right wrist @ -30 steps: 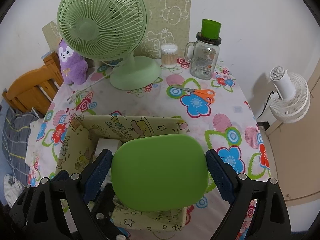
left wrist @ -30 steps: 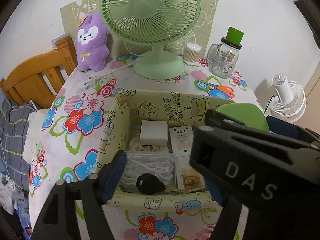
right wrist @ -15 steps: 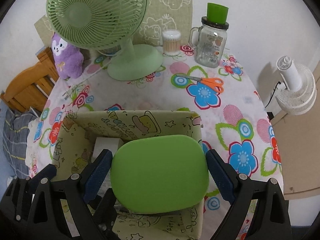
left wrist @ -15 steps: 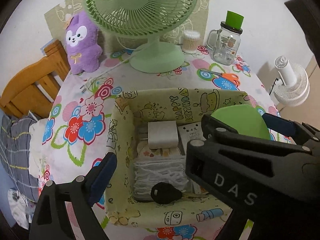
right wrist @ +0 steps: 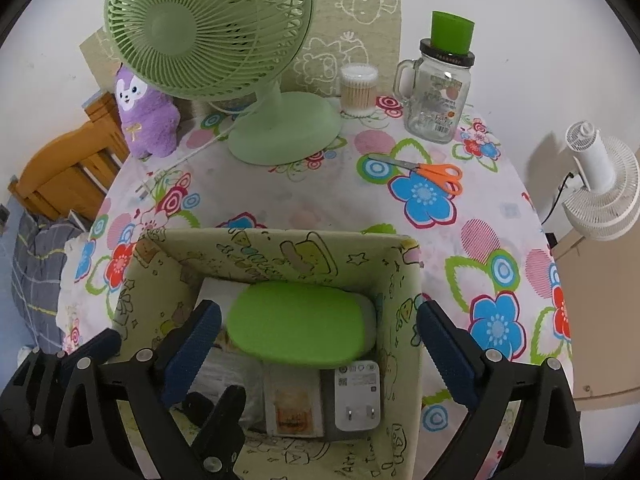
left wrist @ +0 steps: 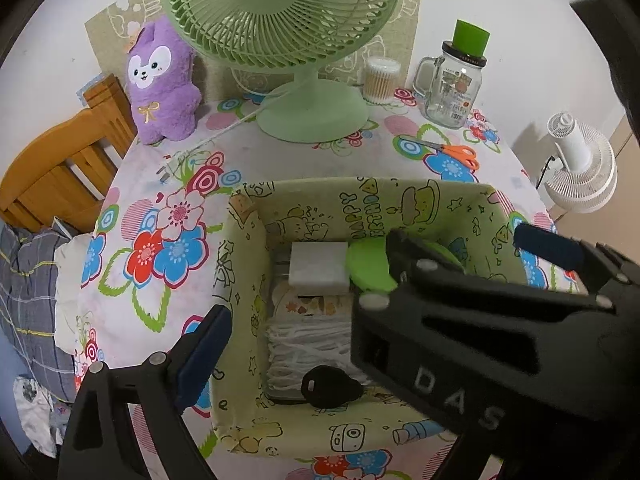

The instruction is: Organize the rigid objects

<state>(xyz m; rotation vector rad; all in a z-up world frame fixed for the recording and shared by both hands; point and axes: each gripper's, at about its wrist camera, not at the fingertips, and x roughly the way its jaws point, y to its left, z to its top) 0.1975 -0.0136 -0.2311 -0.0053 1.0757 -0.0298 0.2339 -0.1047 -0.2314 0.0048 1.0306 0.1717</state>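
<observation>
Released since half a second ago, the green case (right wrist: 302, 322) no longer sits between the right gripper's (right wrist: 318, 344) pads; it now lies inside the box (right wrist: 276, 246), at the middle of the right wrist frame, tilted against the far wall and partly over a white block (right wrist: 214, 294). The right jaws stand spread wide, with the case beyond them and touching neither blue pad (right wrist: 192, 344).

In the left wrist view the case (left wrist: 368, 266) shows as a green edge at frame centre, just right of the white block (left wrist: 318, 266), and is largely hidden behind the right gripper's black body (left wrist: 480, 340). Below the block lie a coil of white cord (left wrist: 308, 346) and a black key (left wrist: 330, 386), toward the box's near wall (left wrist: 320, 432). Only one left pad (left wrist: 204, 356) shows, at lower left outside the box's left wall; the other finger is hidden, so I cannot tell how the left jaws stand.

At the bottom of the right wrist frame, a white charger (right wrist: 357, 396) with its prongs up and a printed packet (right wrist: 294, 404) rest on the box floor, under the case's near edge.

On the flowered cloth (right wrist: 280, 196) beyond the box stand a green fan (right wrist: 224, 40), a purple plush (right wrist: 146, 116), a glass jar (right wrist: 438, 100) and a swab tub (right wrist: 358, 88); orange scissors (right wrist: 432, 170) lie at upper right.
</observation>
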